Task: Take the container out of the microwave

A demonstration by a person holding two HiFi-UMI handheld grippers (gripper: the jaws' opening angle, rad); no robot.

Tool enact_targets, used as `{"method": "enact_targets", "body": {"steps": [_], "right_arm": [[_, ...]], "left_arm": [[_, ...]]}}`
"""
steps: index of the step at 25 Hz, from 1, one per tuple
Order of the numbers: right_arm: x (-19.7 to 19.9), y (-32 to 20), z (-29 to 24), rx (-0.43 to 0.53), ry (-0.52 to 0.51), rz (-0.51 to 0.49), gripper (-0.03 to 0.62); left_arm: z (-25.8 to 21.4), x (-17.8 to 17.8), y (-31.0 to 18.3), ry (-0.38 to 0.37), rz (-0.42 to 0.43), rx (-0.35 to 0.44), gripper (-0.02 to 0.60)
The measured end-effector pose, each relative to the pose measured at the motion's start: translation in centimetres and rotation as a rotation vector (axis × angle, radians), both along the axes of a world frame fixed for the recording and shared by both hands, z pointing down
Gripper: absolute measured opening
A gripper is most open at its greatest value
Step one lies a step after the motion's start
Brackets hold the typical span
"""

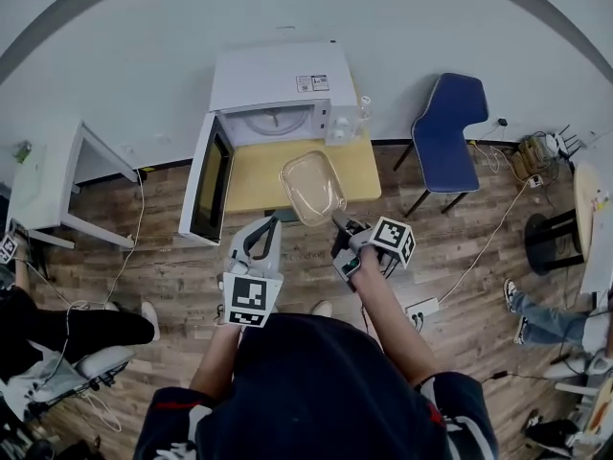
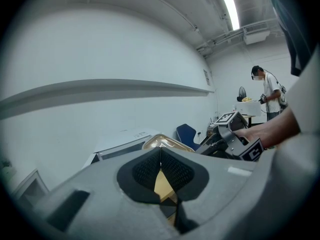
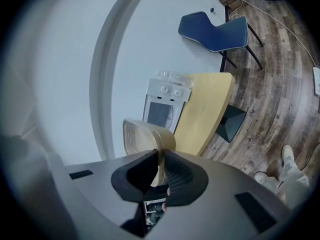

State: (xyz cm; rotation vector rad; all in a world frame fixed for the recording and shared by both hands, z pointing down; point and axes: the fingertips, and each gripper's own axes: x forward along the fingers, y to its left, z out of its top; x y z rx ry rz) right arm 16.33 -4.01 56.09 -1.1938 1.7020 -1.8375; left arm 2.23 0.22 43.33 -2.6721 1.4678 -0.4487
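Observation:
A white microwave (image 1: pixel 273 89) stands on a yellow table (image 1: pixel 359 161), with its door (image 1: pixel 213 185) swung open to the left. A clear plastic container (image 1: pixel 312 188) hangs in the air over the table's front edge, outside the microwave. My right gripper (image 1: pixel 337 220) is shut on its near rim; in the right gripper view the rim sits pinched between the pads (image 3: pixel 161 156), with the container (image 3: pixel 142 136) tilted beyond them. My left gripper (image 1: pixel 261 226) hovers just left of the container, apart from it. Its jaws (image 2: pixel 160 154) meet at the tips with nothing between them.
A blue chair (image 1: pixel 450 123) stands right of the table. A clear bottle (image 1: pixel 364 113) sits beside the microwave. A white side table (image 1: pixel 48 175) is at the left, with cables on the wood floor. A seated person's legs (image 1: pixel 77 329) lie at the lower left.

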Motion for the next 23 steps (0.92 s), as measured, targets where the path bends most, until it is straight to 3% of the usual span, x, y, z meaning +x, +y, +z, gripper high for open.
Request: {"method": "enact_targets", "body": {"steps": [8, 23], "right_arm": [[-2.4, -0.8, -0.5, 0.004, 0.023, 0.009, 0.038], [-5.4, -0.6, -0.5, 0.004, 0.059, 0.008, 0.038]], "left_arm": [[0.3, -3.6, -0.4, 0.009, -0.014, -0.008, 0.017], [0.1, -6.7, -0.4, 0.021, -0.009, -0.003, 0.017]]}}
